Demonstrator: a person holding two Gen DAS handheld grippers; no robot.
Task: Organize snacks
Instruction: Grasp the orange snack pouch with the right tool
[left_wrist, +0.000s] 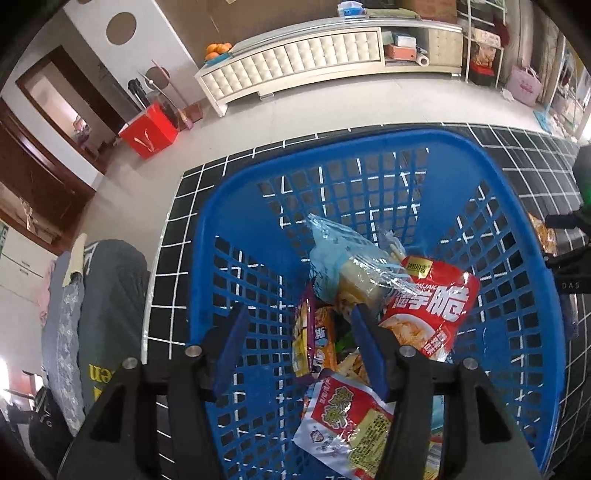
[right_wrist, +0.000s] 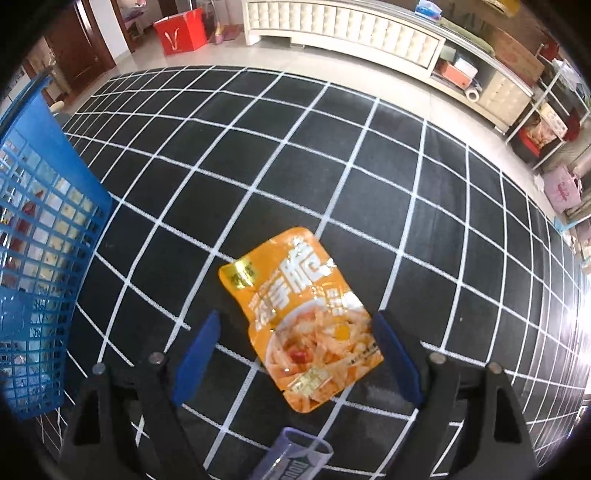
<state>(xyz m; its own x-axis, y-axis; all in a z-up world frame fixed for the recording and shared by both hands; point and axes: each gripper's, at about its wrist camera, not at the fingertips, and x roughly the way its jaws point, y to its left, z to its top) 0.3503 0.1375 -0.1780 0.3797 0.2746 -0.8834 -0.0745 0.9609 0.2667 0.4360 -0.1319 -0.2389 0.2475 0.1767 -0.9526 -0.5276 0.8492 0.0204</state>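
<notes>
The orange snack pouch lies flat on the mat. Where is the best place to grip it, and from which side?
Probably by its long side edges, coming from above. The orange pouch lies flat on the mat, already between the open right gripper's fingers, so they could lower and pinch across its narrower width. The flat pose leaves no raised edge to catch.

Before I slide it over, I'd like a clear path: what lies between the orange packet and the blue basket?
Only bare grid-patterned cloth, in the right wrist view, separates the orange packet from the blue basket.
</notes>
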